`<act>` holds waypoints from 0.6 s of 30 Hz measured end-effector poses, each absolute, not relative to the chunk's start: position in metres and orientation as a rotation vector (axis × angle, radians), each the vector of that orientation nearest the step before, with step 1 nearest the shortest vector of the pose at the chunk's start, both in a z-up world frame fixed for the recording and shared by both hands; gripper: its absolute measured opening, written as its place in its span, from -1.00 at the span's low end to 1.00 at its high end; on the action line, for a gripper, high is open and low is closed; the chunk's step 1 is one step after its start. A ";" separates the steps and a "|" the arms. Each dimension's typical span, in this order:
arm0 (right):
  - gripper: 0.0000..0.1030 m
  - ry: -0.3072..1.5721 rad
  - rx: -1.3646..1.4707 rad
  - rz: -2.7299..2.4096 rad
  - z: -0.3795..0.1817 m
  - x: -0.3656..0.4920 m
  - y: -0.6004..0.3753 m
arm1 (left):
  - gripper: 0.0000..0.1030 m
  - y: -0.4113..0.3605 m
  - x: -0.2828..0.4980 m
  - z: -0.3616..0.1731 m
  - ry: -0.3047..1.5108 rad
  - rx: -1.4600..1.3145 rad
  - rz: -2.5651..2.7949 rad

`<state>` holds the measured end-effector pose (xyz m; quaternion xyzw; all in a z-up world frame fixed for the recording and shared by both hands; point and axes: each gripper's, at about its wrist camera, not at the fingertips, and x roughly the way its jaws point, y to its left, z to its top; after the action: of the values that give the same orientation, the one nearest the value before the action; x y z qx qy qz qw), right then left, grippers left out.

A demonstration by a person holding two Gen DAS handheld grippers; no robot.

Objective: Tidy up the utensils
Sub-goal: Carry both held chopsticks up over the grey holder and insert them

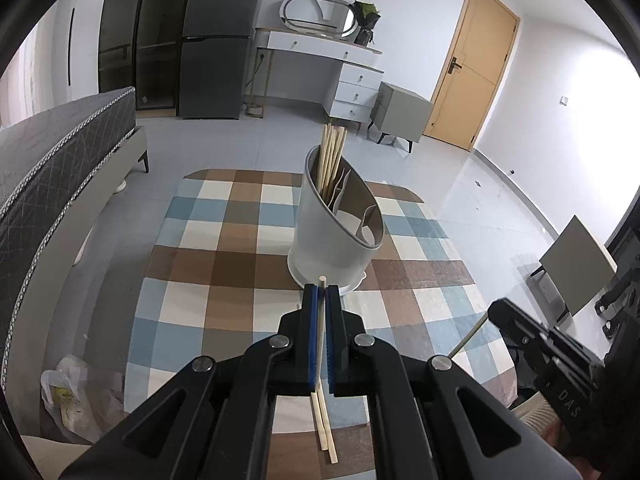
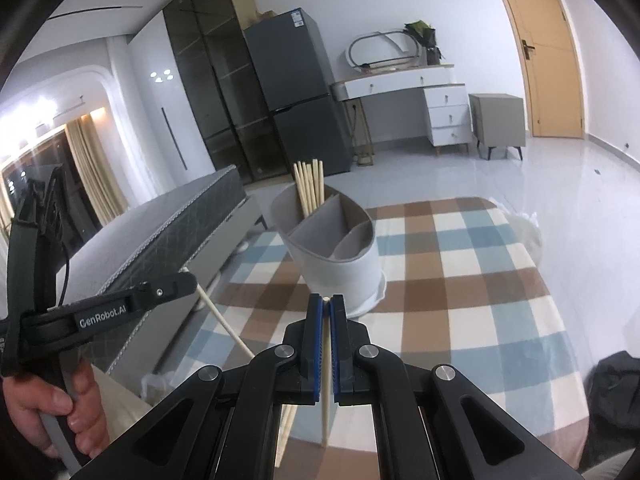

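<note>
- Left gripper (image 1: 322,289), in the left wrist view, is closed on one wooden chopstick (image 1: 321,336); the stick runs between the blue pads and its top end shows just above the fingertips.
- Below this gripper, two more loose chopsticks (image 1: 326,428) lie on the checked tablecloth (image 1: 224,264), near the front edge of the table.
- Ahead stands the grey utensil holder (image 1: 332,240), which has dividers inside. A bundle of chopsticks (image 1: 331,156) stands upright in its far compartment; the nearer compartments look empty.
- At the right edge of the same view, the right gripper (image 1: 500,312) appears from the side, with a thin stick coming out of it.
- In the right wrist view, the right gripper (image 2: 329,300) is also closed on a single chopstick (image 2: 327,380), held along the pads and hanging down below them.
- The holder (image 2: 336,248) is straight in front here, and the bundle (image 2: 309,188) is in its back-left compartment.
- To the left, a hand (image 2: 44,408) holds the left gripper (image 2: 188,280), and its chopstick (image 2: 226,326) slants down toward the table.
- Risk, as I judge it: both sticks are gripped near one end only, so a stick can swing or slip when it is tilted over the holder.
- A stick may hit the rim or a divider and fall into the wrong compartment, or push the light holder and tip it.
- The two grippers are near each other, so they can collide if both go to the same compartment together.
</note>
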<state>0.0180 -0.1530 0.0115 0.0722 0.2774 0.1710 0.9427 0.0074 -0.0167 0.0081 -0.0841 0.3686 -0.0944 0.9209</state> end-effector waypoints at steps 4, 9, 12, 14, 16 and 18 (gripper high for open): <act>-0.94 0.550 0.152 0.346 0.017 0.020 -0.155 | -1.00 -0.018 0.008 0.010 0.760 -0.159 -0.202; -0.94 0.541 0.155 0.345 0.021 0.022 -0.157 | -1.00 -0.017 0.010 0.015 0.768 -0.168 -0.208; -0.94 0.534 0.149 0.347 0.025 0.025 -0.156 | -1.00 -0.016 0.012 0.021 0.771 -0.183 -0.217; -0.94 0.529 0.140 0.352 0.028 0.028 -0.156 | -1.00 -0.016 0.014 0.026 0.770 -0.187 -0.226; -0.94 0.521 0.134 0.351 0.032 0.032 -0.156 | -1.00 -0.017 0.015 0.031 0.770 -0.191 -0.234; -0.94 0.515 0.134 0.351 0.036 0.037 -0.158 | -1.00 -0.020 0.019 0.038 0.771 -0.196 -0.236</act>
<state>0.0366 -0.1576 0.0355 0.0658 0.2532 0.1726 0.9496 0.0188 -0.0199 0.0377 -0.0954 0.3744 -0.1148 0.9152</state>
